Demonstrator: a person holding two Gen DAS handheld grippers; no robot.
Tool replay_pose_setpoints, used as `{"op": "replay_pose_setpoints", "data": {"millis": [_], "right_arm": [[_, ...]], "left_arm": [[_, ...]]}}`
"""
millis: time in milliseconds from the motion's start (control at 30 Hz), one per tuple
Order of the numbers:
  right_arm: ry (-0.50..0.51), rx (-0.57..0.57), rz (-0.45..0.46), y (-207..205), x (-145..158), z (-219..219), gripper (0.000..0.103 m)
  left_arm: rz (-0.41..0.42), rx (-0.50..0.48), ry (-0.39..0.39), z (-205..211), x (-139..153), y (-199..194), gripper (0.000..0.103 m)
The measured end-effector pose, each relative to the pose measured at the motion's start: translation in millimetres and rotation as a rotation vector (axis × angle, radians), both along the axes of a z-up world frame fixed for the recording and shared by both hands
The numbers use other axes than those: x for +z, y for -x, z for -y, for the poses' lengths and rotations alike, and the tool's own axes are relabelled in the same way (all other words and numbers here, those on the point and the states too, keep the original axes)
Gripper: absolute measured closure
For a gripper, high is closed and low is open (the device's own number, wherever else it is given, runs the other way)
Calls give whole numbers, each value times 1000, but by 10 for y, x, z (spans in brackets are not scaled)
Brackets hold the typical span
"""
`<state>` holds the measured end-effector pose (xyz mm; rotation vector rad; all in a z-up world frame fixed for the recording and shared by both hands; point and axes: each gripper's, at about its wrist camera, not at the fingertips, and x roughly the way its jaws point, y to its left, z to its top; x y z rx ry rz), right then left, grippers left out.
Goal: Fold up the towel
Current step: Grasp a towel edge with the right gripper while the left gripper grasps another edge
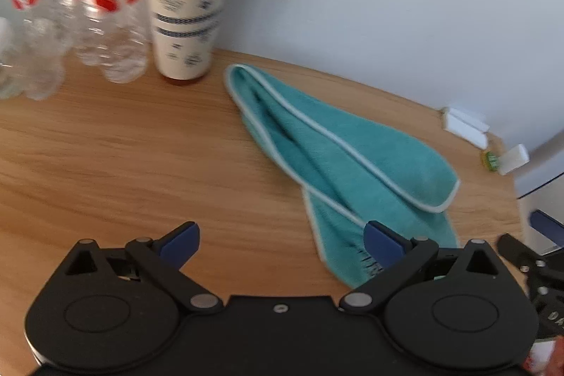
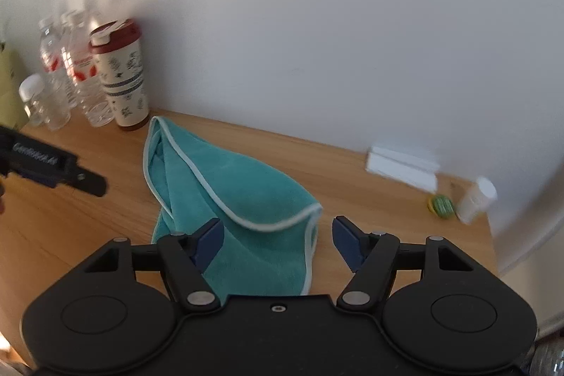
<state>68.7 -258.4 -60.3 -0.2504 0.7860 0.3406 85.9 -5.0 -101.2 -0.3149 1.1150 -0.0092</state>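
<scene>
Nearby, tumbler (image 2: 121, 76) print unreadable; teal towel (image 2: 232, 199) rumpled.

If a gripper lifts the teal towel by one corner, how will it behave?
Probably floppy: the towel already lies in soft, rumpled folds on the table, so it would drape. Likely light, being thin. Its plush-looking surface should grip rather than slip.

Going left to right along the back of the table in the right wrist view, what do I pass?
Small clear jar → water bottles → patterned tumbler with red lid → teal towel → white box by the wall → green-yellow round item → white bottle.
</scene>
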Motion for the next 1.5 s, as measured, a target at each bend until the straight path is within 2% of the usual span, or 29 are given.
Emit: {"op": "replay_pose_setpoints", "data": {"millis": [200, 300, 367, 433, 567, 667, 733, 867, 900, 1000, 1233, 1400, 1433, 1500], "right_arm": [[22, 119, -31, -206, -188, -46, 48], [37, 168, -25, -259, -291, -51, 56], [49, 213, -24, -302, -356, -60, 65], [70, 252, -19, -349, -402, -73, 65], [171, 333, 39, -437, -492, -145, 65], [193, 366, 39, -477, -523, -140, 65], [202, 396, 46, -466, -539, -120, 65], [297, 479, 62, -381, -667, -112, 65], [319, 499, 68, -363, -704, -112, 65], [323, 529, 65, -371, -775, -122, 64], [304, 602, 50, -346, -741, -119, 64], [305, 595, 39, -380, -802, -88, 65], [318, 597, 48, -388, -825, -101, 66], [334, 595, 56, -434, -862, -141, 82]], "left_arm": [[2, 16, 55, 39, -208, -213, 25], [-10, 33, 79, 59, -305, -296, 26], [-18, 44, 96, 71, -370, -352, 29], [-26, 55, 112, 84, -435, -408, 40], [-41, 78, 145, 110, -565, -520, 40], [-49, 86, 154, 112, -642, -477, 45], [-52, 76, 163, 148, -671, -515, 57], [-60, 74, 174, 207, -718, -559, 61], [-59, 71, 179, 216, -725, -563, 66], [-57, 69, 183, 223, -722, -576, 72], [-52, 68, 175, 207, -676, -569, 73], [-53, 69, 161, 194, -657, -540, 73], [-57, 76, 161, 189, -658, -541, 73], [-53, 85, 160, 204, -659, -557, 73]]}}
